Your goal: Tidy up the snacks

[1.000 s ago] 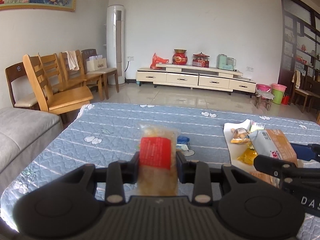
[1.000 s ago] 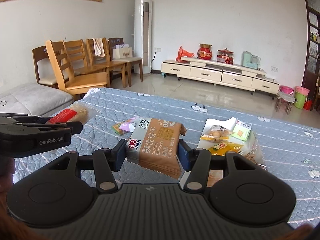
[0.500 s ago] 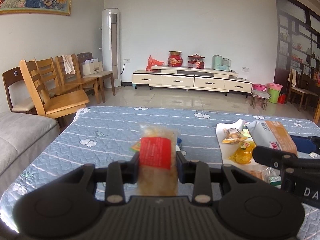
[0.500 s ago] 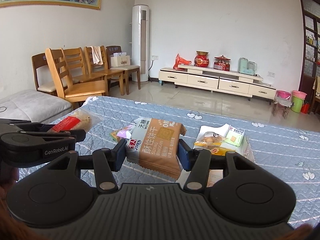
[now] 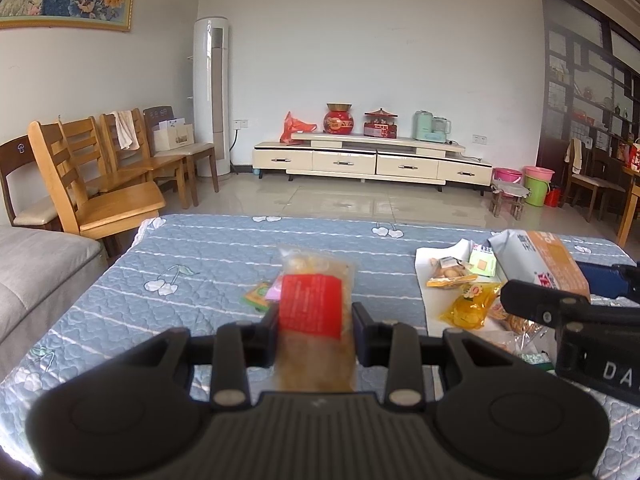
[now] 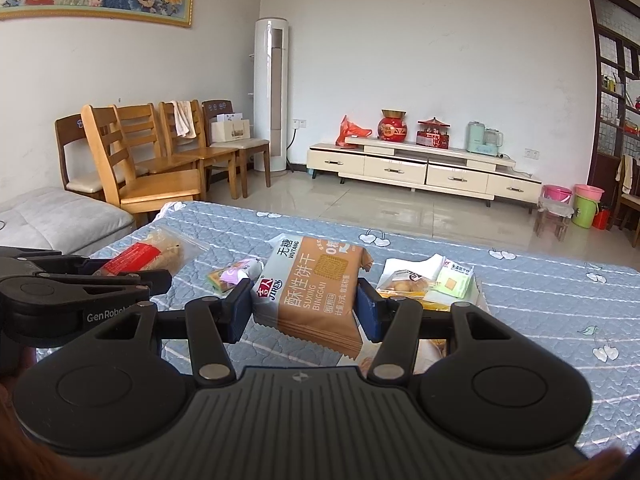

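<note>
My left gripper (image 5: 314, 322) is shut on a clear snack bag with a red label (image 5: 314, 312), held above the blue quilted table (image 5: 208, 264). From the right wrist view that same red-label bag (image 6: 148, 254) shows at the left, in the left gripper (image 6: 156, 278). A brown and white biscuit pack (image 6: 316, 292) is clamped between the blue pads of my right gripper (image 6: 306, 308), also lifted off the table. The biscuit pack (image 5: 548, 260) also appears at the right of the left wrist view. A white sheet (image 6: 434, 268) on the table carries several small snack packets (image 5: 468, 304).
A small green and pink packet (image 6: 234, 276) lies on the quilt between the two grippers. Wooden chairs (image 5: 100, 184) stand past the table's far left corner and a grey sofa (image 5: 32, 280) lies to the left. The tiled floor and a TV cabinet (image 5: 372, 160) are beyond.
Both grippers keep their holds on their packs and have hardly moved; the views have tilted up a little, so the table sits lower in the frames.
</note>
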`<state>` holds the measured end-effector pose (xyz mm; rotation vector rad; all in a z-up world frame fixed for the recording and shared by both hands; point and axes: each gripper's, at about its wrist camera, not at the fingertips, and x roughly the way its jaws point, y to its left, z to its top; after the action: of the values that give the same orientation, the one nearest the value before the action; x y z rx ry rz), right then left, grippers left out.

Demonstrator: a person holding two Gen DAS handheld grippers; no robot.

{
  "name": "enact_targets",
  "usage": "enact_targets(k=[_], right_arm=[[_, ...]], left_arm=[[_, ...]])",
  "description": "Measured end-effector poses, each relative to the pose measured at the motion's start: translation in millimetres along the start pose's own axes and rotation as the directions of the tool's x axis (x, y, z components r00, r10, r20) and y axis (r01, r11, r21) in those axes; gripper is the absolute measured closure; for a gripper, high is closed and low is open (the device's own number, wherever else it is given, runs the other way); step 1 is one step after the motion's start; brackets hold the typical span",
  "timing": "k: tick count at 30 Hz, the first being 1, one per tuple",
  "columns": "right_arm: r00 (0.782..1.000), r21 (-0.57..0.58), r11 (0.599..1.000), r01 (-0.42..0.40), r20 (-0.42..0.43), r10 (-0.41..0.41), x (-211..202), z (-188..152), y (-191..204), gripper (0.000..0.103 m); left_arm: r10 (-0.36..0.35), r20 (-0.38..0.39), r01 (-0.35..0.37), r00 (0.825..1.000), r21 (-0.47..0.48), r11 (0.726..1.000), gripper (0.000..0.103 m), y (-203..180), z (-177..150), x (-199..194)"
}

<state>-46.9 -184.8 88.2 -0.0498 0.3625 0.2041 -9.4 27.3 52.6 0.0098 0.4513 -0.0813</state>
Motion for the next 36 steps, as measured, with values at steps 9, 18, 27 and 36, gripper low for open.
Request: enact_targets(k=[9, 18, 27, 36], right_arm=[[1.000, 0.003, 1.000, 0.010, 0.005, -0.010, -1, -2, 2, 0.037], [1.000, 0.007, 1.000, 0.025, 0.012, -0.025, -1, -1, 4, 0.037], [0.998, 0.028, 0.998, 0.054, 0.019, -0.054, -4, -1, -1, 0.037], [0.995, 0.044, 0.995, 0.093, 0.023, -0.094, -10, -2, -7, 0.037]], left_arm=[[-0.010, -0.001, 0.010, 1.000, 0.005, 1.000, 0.069, -6, 1, 2], [-0.025, -0.003, 0.025, 1.000, 0.014, 1.000, 0.069, -11, 2, 5], [-0.057, -0.002, 0.057, 0.998, 0.034, 0.998, 0.069, -25, 4, 7], [-0.098, -0.005, 0.098, 0.995, 0.060, 0.993, 0.069, -41, 6, 9]])
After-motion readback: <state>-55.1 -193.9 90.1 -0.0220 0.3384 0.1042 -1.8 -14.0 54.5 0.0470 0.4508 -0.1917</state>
